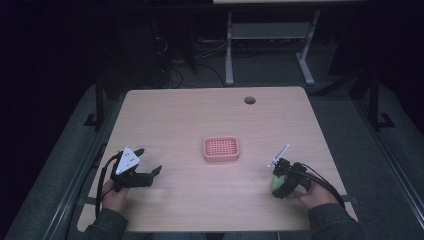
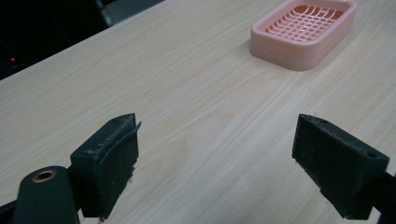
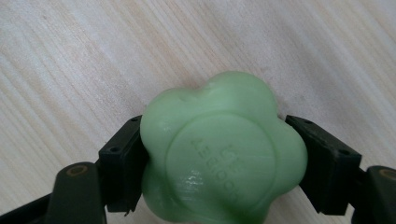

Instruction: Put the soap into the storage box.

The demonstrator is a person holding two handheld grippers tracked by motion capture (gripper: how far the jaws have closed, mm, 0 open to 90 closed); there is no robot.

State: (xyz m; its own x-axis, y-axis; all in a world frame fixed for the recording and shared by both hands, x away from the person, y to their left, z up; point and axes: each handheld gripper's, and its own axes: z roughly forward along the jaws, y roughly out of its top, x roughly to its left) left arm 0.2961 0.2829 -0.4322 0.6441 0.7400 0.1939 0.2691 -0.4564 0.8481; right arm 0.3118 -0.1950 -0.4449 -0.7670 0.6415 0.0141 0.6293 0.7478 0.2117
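Pale wood-grain surface (image 1: 200, 115) w/ round cable hole (image 1: 249, 100), dark room behind; pink plastic slotted soap dish (image 1: 221, 149) at centre; right gripper (image 1: 280, 180) fingers pinched a glossy green flower-shaped soap bar (image 3: 222, 154) at right-front; left gripper (image 2: 215, 163) fingers spread, holding nothing.

My right gripper (image 3: 219, 158) presses matt black pads against a waxy, smooth green flower-shaped soap (image 3: 219, 158). The pale wood-grain table (image 2: 196, 121) looks satin; the pink plastic slotted dish (image 2: 306, 30) faintly glossy.
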